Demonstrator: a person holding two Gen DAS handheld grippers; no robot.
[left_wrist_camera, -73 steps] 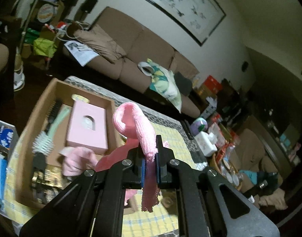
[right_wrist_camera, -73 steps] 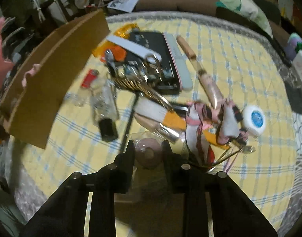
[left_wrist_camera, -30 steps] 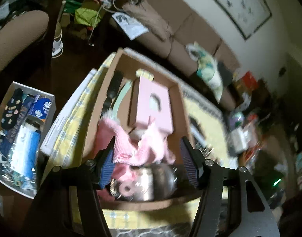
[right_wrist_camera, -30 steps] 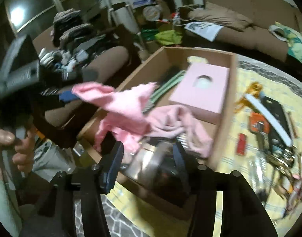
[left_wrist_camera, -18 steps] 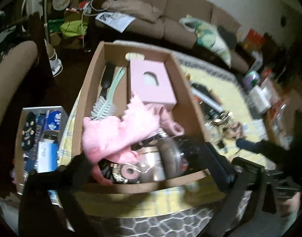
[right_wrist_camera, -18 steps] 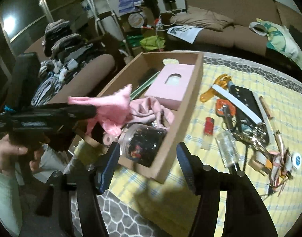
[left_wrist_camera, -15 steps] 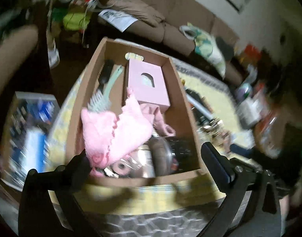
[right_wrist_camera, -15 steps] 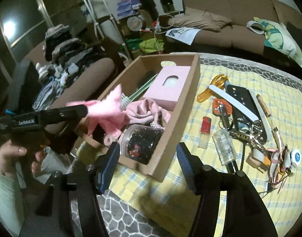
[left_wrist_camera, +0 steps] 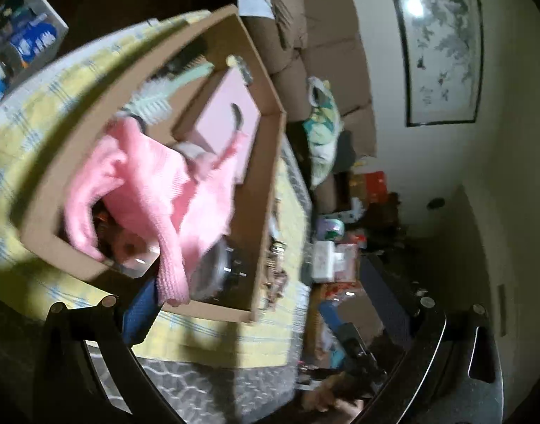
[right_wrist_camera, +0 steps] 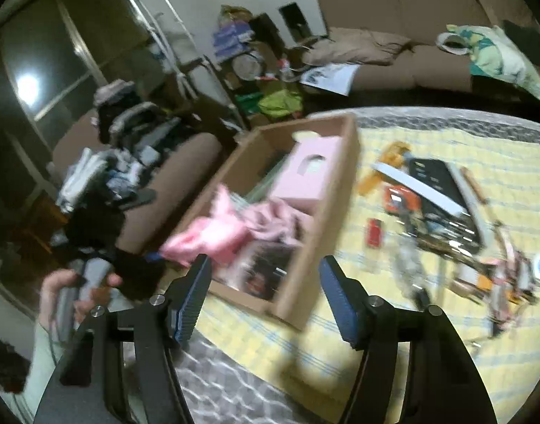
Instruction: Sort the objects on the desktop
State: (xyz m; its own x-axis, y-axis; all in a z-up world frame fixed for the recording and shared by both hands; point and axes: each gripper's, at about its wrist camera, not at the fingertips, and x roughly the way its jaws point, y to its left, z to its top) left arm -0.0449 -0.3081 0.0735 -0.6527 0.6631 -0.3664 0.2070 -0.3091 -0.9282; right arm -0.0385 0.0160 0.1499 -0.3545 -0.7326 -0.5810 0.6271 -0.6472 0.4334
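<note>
Dim room, motion blur, fisheye edges

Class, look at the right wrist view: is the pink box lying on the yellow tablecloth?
No. The pink box sits inside the cardboard box, not on the tablecloth.

The box (left_wrist_camera: 266, 190) is matt brown cardboard, and in it lies a pink cloth (left_wrist_camera: 164, 176) of ribbed knit beside a smooth pink carton (left_wrist_camera: 231, 113) and a glossy clear jar (left_wrist_camera: 213, 272). Under the box a yellow checked cloth (right_wrist_camera: 446, 335) looks soft and matt.
</note>
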